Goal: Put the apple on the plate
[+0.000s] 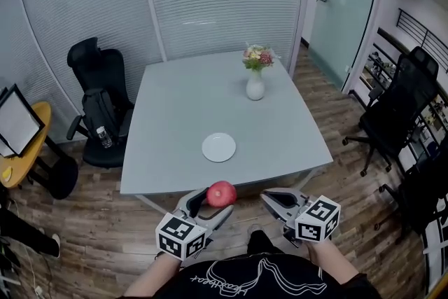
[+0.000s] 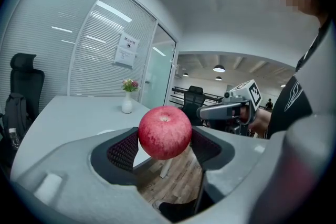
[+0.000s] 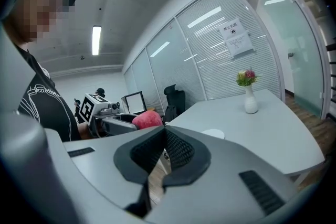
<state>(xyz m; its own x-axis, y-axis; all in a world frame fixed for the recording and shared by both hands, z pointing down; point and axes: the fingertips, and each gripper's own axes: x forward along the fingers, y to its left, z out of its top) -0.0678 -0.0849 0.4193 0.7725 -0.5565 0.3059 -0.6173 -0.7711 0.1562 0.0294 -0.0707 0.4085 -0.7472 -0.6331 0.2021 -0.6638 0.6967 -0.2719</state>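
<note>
While I'm standing at the near edge of the tabletop (image 1: pixel 175 108), my left gripper (image 1: pixel 214 204) has its fingers pinching the red apple (image 2: pixel 165 131), held in the air over the wood floor (image 1: pixel 105 220), short of the table. Right gripper (image 3: pixel 163 135) hangs beside it, fingers pressed together on nothing. White plate (image 1: pixel 219 147) sits near the tabletop's front edge, flower vase (image 1: pixel 255 84) further back.

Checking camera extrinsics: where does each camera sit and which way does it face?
Head view: on the person's head, steeply down at table and plate; left gripper, right gripper, torso show.
Left gripper view: on the left gripper, along jaws shut on the apple, toward the table; right gripper shows.
Right gripper view: on the right gripper, along shut, empty jaws; left gripper shows.
All share the vase.
</note>
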